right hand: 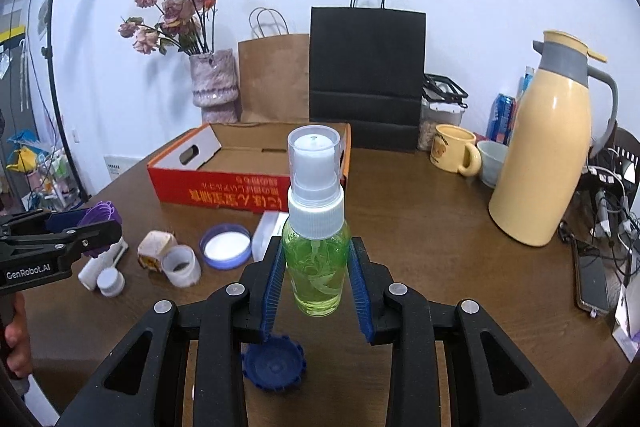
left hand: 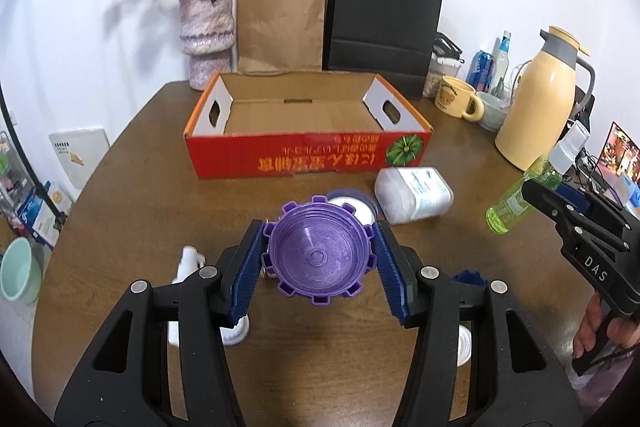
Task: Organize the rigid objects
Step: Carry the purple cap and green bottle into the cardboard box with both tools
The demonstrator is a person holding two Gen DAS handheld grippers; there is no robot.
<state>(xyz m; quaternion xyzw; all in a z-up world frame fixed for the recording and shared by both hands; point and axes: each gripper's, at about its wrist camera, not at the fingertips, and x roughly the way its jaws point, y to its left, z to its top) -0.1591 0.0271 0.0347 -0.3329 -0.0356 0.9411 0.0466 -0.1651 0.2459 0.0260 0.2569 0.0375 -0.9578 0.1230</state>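
Observation:
My left gripper (left hand: 318, 259) is shut on a purple ridged lid (left hand: 318, 253) and holds it above the brown table, in front of the empty red cardboard box (left hand: 308, 157). My right gripper (right hand: 316, 267) is shut on a green spray bottle (right hand: 316, 251) with a clear cap, held upright above the table; the bottle also shows in the left wrist view (left hand: 528, 193). The box shows in the right wrist view (right hand: 224, 185), behind and left of the bottle. The left gripper with the purple lid shows at the left of the right wrist view (right hand: 86, 227).
On the table lie a clear tub on its side (left hand: 414, 195), a blue-rimmed white lid (right hand: 226, 245), a blue ridged lid (right hand: 274, 367), small white jars (right hand: 182, 265) and a white bottle (right hand: 102, 265). A yellow thermos (right hand: 544, 151), mug (right hand: 454, 149), vase (right hand: 214, 87) and paper bags (right hand: 366, 75) stand behind.

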